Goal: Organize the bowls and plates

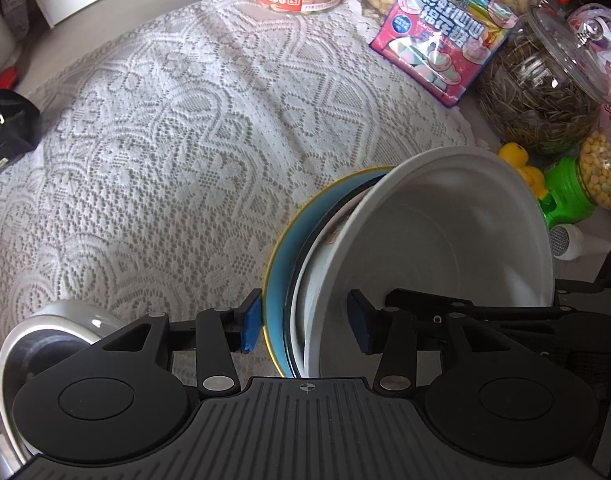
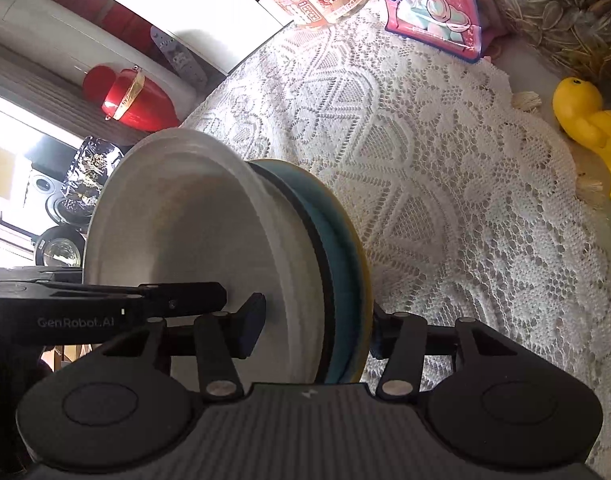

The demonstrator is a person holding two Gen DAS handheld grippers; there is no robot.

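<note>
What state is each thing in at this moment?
Dish stack: tilted on edge, white bowl over blue plate.
Right tongs: shut on the stack.
Left tongs: astride the rims, right pad clear.
Seed jar: lidded.
Metal bowl: on the lace cloth.

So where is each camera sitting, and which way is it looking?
Left wrist: on the left gripper, looking steeply down at the dish stack and lace cloth; its fingers show.
Right wrist: on the right gripper, looking slantwise at the stack; its fingers and the left gripper show.
Shared: stack, cloth, marshmallow bag, yellow duck.
</note>
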